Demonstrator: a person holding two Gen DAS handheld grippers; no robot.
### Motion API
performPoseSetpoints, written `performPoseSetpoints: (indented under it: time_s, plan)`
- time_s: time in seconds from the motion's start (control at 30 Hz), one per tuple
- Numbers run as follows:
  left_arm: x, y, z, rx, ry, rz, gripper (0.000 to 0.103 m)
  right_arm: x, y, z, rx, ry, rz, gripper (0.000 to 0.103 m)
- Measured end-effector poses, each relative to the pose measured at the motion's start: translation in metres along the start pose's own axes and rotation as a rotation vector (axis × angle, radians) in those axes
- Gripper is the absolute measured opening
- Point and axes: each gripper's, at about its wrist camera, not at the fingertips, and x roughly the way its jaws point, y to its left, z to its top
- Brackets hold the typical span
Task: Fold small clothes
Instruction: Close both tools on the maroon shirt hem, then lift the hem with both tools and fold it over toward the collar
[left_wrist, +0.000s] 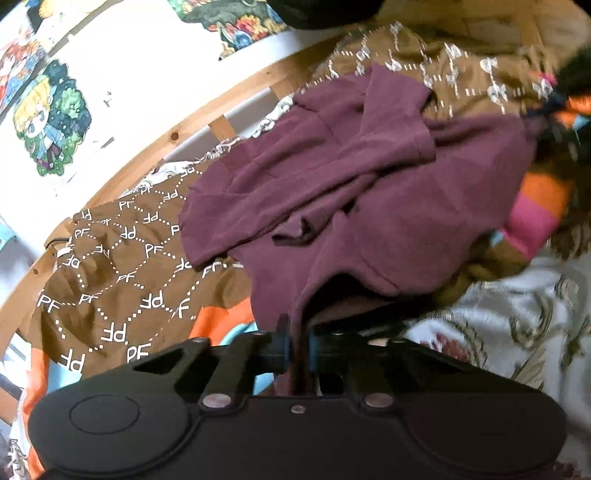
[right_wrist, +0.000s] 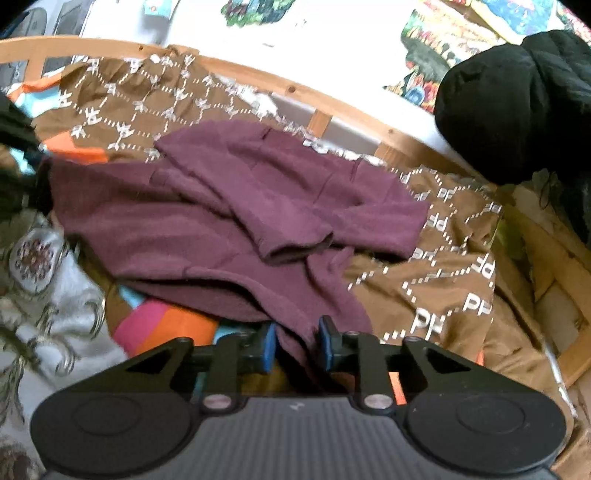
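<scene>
A small maroon garment (left_wrist: 369, 192) lies crumpled on a brown cloth printed with "PF" (left_wrist: 122, 266), one sleeve folded across its body. My left gripper (left_wrist: 297, 347) is shut on a near edge of the maroon garment. In the right wrist view the same garment (right_wrist: 207, 221) spreads ahead on the brown cloth (right_wrist: 443, 266). My right gripper (right_wrist: 297, 343) has its blue pads (right_wrist: 267, 345) closed on another near edge of it, with cloth bunched between them.
A wooden bed rail (left_wrist: 155, 155) curves behind the clothes, with a white wall and cartoon stickers (left_wrist: 48, 118) beyond. A white patterned blanket (left_wrist: 517, 325) lies to the side. Orange and pink fabric (right_wrist: 162, 328) shows underneath. A black bundle (right_wrist: 517, 99) sits at the far right.
</scene>
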Motion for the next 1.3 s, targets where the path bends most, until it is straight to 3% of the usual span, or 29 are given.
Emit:
performPoseSetpoints:
  time_s: [0.07,0.1,0.33,0.4,0.47,0.57,0.83,1.03,1.2,1.3]
  plan:
    - [-0.003,0.008,0.007,-0.03,-0.017,-0.003,0.006,0.0,0.004,-0.006,-0.025,0.031,-0.001,0.057]
    - [-0.005,0.013,0.011,-0.048,-0.028,-0.004,0.006,0.0,0.007,-0.009,-0.046,0.042,-0.009,0.059]
    - [-0.017,0.05,0.047,-0.169,-0.095,-0.015,0.005,0.01,0.03,-0.019,-0.233,0.055,-0.132,0.063]
    - [-0.022,0.056,0.052,-0.183,-0.109,-0.012,0.005,0.011,0.035,-0.021,-0.27,0.031,-0.162,0.053]
    - [-0.027,0.058,0.053,-0.175,-0.119,-0.005,0.005,0.011,0.037,-0.022,-0.297,0.012,-0.191,0.019]
    - [-0.04,0.056,0.042,-0.156,-0.138,-0.004,0.005,0.001,0.031,-0.019,-0.267,-0.01,-0.215,0.007]
    - [-0.077,0.071,-0.01,-0.257,-0.139,-0.097,0.004,-0.072,0.022,0.005,-0.176,-0.044,-0.207,0.006]
    - [-0.123,0.092,-0.033,-0.196,-0.137,-0.216,0.004,-0.142,0.034,0.02,-0.204,0.014,-0.093,0.006]
    - [-0.152,0.115,-0.033,-0.194,-0.132,-0.315,0.004,-0.183,0.031,0.025,-0.129,0.071,-0.001,0.006]
    - [-0.152,0.125,-0.02,-0.208,-0.117,-0.343,0.005,-0.193,0.035,0.029,-0.142,0.068,-0.005,0.006]
